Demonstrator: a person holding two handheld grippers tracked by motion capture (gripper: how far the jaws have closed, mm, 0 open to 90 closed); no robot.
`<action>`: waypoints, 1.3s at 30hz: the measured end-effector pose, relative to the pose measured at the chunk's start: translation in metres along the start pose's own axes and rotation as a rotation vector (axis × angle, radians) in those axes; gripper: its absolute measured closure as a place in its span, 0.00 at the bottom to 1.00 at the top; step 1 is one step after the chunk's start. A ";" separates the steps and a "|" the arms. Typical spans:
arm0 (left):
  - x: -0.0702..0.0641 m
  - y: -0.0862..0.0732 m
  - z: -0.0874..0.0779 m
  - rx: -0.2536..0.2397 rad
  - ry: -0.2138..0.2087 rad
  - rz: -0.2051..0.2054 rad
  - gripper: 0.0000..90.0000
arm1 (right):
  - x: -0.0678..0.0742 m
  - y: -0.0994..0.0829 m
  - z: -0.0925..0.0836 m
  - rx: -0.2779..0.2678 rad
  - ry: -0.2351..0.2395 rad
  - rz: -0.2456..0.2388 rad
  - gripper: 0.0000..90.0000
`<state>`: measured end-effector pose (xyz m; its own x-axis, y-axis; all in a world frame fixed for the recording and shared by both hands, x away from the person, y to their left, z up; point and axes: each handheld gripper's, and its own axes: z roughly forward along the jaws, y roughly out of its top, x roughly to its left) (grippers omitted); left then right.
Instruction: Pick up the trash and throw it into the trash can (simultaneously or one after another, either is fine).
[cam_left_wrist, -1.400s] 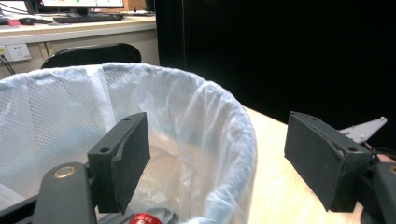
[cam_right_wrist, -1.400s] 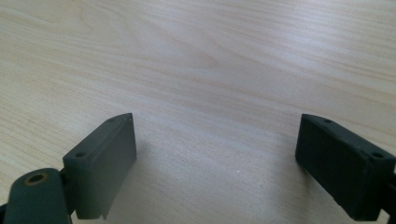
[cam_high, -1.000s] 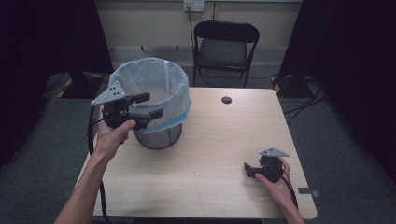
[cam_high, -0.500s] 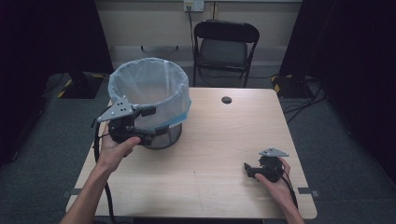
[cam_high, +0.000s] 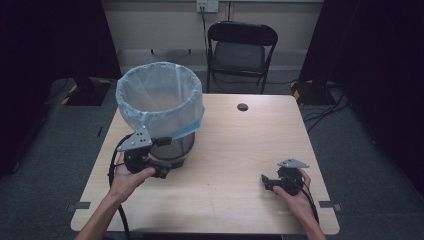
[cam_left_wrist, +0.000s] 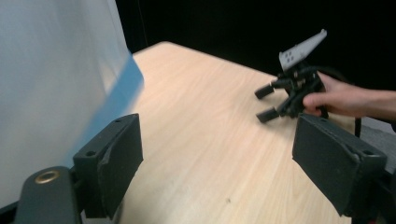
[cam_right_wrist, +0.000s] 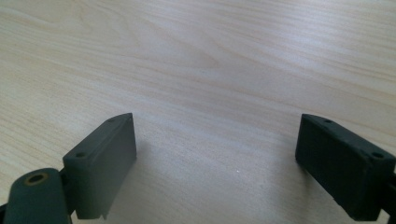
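Left gripper (cam_high: 159, 169) is sitting lower than a second ago, down from the bin's rim to the base of the bin (cam_high: 160, 112), low over the surface (cam_high: 230, 150); its fingers have just been opening wider, nothing between them. Right gripper (cam_high: 267, 181) is staying in the same spot near the right front corner.

Left gripper view: fingers (cam_left_wrist: 114, 161) are standing spread, bare wood between them, and the white liner (cam_left_wrist: 51, 79) with its blue band is hanging just beside the left finger, not clearly touching. Farther off in that view the right gripper (cam_left_wrist: 267, 100) is resting in a hand (cam_left_wrist: 343, 98), its fingers also apart and holding nothing.

Right gripper view: fingers (cam_right_wrist: 105, 163) are spread wide and pointing along the surface (cam_right_wrist: 210, 70), nothing pinched.

High view: bin is standing upright on the left half of the surface, liner (cam_high: 165, 107) folded over the rim and draping down the outside, dark mesh wall showing under it. Left hand (cam_high: 127, 175) is gripping the left gripper just in front of the bin. Right hand (cam_high: 295, 197) is lying on the surface, well apart from the bin. Small dark hole (cam_high: 242, 106) is sitting near the far edge, folding chair (cam_high: 240, 50) is standing behind the surface
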<state>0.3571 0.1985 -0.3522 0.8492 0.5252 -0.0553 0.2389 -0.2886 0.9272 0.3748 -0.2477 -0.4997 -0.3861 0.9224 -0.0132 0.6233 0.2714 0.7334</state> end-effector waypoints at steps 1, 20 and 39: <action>0.000 -0.006 0.002 0.010 0.000 -0.016 0.17 | 0.000 0.000 0.000 0.000 0.000 0.000 0.13; 0.014 -0.088 0.027 0.257 0.091 -0.062 0.18 | 0.000 0.000 0.000 0.000 0.000 0.000 0.13; 0.034 -0.137 0.042 0.386 0.234 -0.087 0.17 | 0.000 0.000 0.000 0.000 0.000 0.000 0.13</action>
<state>0.3727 0.2220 -0.4970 0.6994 0.7147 -0.0008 0.5003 -0.4888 0.7147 0.3748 -0.2477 -0.4997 -0.3861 0.9224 -0.0136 0.6232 0.2717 0.7334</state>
